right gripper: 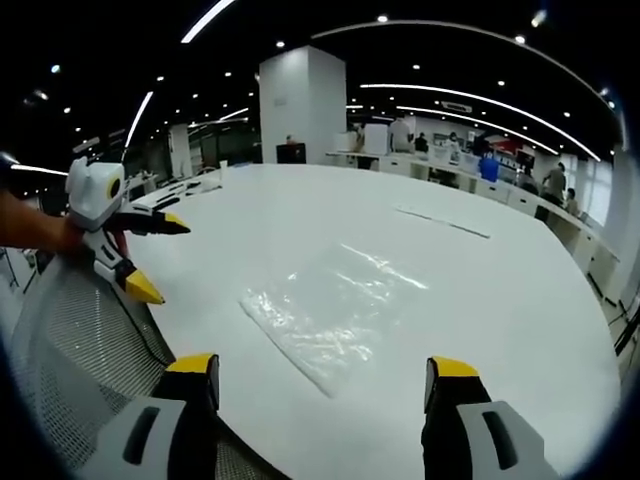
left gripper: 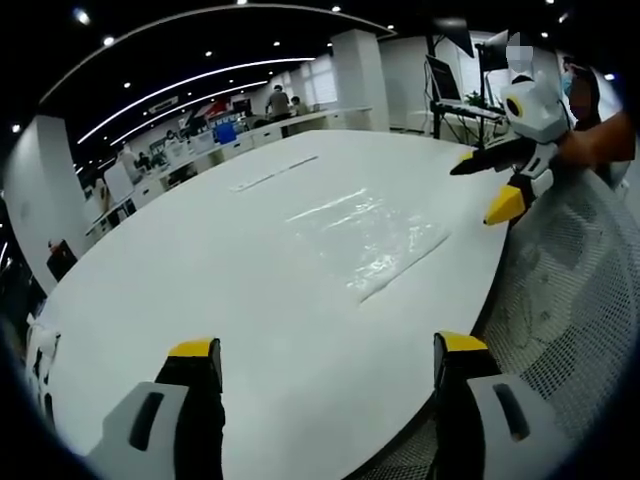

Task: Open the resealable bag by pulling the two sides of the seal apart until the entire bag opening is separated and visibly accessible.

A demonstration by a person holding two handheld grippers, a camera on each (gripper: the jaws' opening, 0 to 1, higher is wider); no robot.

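The clear resealable bag lies flat on the white desk, untouched and apparently still sealed, so the whole task remains. The left hand-held gripper and right hand-held gripper hang above the desk edge, jaws spread wide, holding nothing.

The clear bag was too faint for me to find its seal; the worktop's far desks stayed blurred.
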